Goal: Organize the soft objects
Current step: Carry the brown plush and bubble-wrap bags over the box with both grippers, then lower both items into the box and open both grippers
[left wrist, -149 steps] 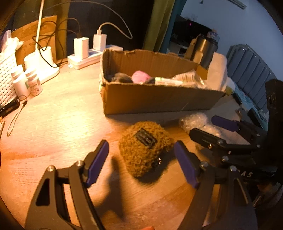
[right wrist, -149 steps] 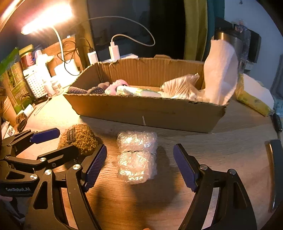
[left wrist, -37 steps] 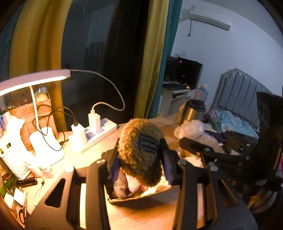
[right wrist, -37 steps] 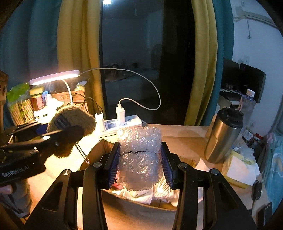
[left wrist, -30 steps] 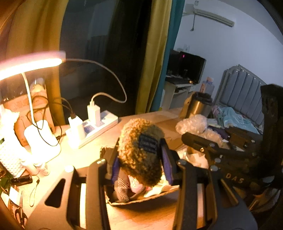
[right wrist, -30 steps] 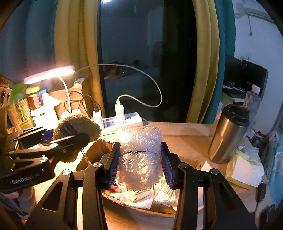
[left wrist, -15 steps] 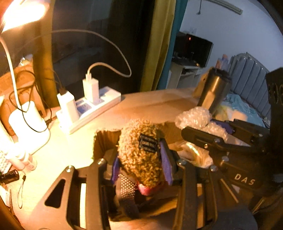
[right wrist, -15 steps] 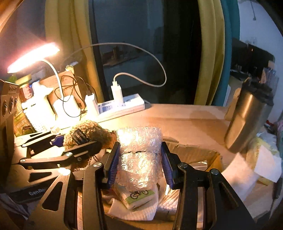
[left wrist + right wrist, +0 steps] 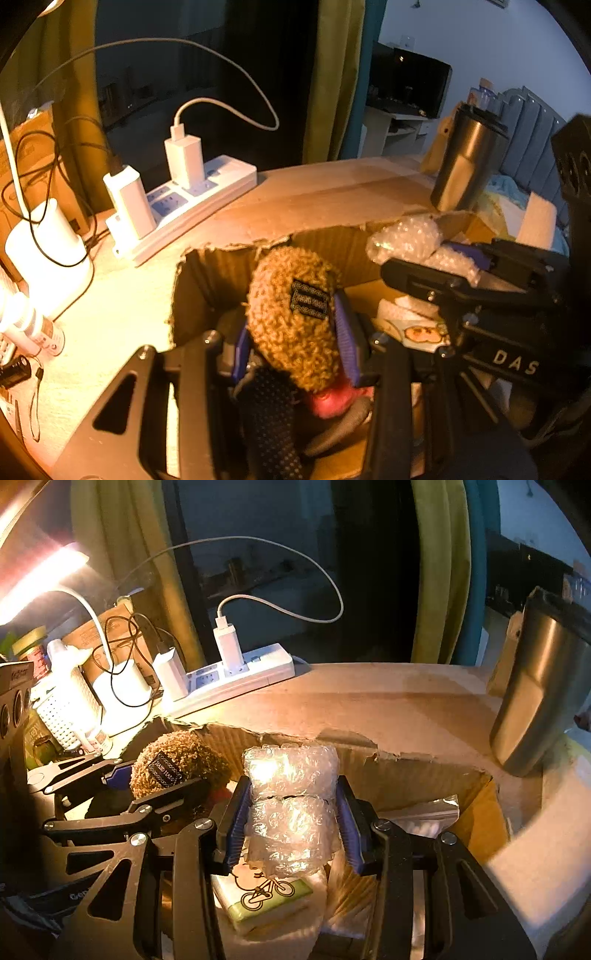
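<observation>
Right now you are at the placing step, with both loads carried over the open cardboard box (image 9: 424, 775) and neither let go. Your left gripper (image 9: 295, 332) is clamped on the curly brown plush pouch (image 9: 291, 314), which hangs just above the dark dotted sock (image 9: 269, 413) and a pink soft item (image 9: 332, 400) at the box's left end. Your right gripper (image 9: 291, 819) is clamped on the folded bubble wrap (image 9: 291, 801), held just over the tissue pack with the bicycle print (image 9: 266, 893) near the middle. From here the next move looks like a short drop on each side, then spreading the jaws so each piece settles inside the walls. Mind the torn back edge of the box, and keep the two grippers from knocking together, since they sit side by side.
</observation>
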Demonstrator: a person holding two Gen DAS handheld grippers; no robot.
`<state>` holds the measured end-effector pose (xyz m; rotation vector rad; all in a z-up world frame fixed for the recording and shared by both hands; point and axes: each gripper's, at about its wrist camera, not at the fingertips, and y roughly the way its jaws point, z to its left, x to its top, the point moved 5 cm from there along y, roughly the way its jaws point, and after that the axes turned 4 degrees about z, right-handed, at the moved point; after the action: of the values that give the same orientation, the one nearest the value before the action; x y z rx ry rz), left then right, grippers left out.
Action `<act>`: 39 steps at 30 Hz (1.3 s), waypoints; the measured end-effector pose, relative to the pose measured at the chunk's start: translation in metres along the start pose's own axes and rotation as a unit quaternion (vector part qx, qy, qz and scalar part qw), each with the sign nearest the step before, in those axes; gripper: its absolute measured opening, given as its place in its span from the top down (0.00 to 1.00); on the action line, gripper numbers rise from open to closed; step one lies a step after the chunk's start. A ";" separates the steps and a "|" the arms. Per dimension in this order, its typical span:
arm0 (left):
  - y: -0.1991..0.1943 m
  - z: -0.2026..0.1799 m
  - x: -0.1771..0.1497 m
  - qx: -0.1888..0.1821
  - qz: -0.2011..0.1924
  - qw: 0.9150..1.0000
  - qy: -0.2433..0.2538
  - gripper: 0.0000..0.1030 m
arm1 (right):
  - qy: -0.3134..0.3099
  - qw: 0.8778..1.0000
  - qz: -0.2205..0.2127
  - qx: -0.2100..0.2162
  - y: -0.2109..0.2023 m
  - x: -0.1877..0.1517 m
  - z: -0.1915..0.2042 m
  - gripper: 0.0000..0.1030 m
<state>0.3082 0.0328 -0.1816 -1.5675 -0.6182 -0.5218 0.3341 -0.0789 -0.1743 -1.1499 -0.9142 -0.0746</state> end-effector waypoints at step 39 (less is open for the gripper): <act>-0.041 -0.004 0.001 0.013 -0.006 1.000 -0.012 0.34 | 0.027 0.999 -0.016 -0.018 -0.037 -0.004 -0.007 0.39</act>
<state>0.2815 0.0307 -0.1502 -1.5482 -0.6505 -0.5021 0.3173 -0.1028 -0.1497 -1.1625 -0.8867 -0.1470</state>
